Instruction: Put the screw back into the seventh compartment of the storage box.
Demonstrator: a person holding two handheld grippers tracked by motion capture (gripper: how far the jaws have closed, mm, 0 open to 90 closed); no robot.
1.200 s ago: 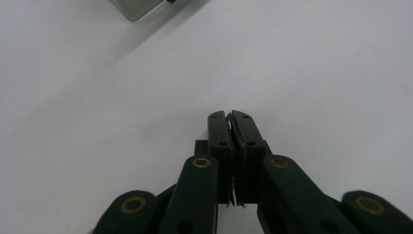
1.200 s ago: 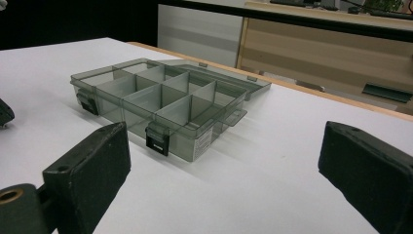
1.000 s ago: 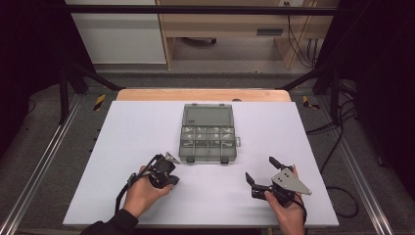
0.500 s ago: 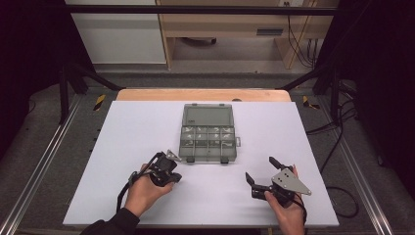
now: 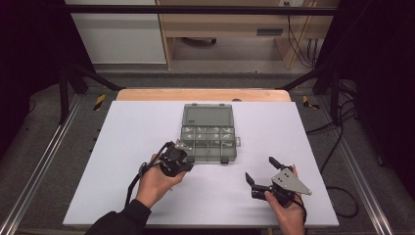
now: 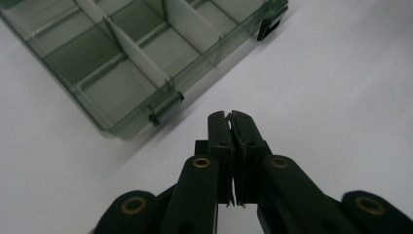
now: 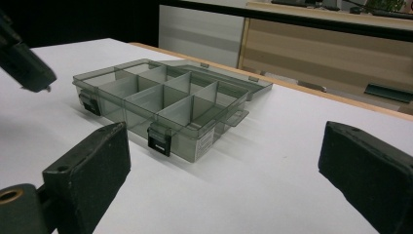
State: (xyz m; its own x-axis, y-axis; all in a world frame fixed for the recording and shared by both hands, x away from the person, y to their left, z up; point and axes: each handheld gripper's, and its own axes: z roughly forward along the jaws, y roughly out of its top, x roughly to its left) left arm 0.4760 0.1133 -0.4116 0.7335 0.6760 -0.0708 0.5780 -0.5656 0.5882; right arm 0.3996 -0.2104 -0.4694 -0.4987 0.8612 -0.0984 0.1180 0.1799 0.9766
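A white table point(image 5: 122, 147) with a wooden far edge spans the middle of the frame. Directly on it, just above centre, lies an open smoky-grey compartment box point(image 5: 209, 139), its flat lid folded back toward the upper edge.

Compartment box point(image 5: 209, 138) mid-table point(image 5: 122, 147) (lid open behind); left tongs point(image 5: 180, 157) beside it, right tongs point(image 5: 260, 171) nearer.
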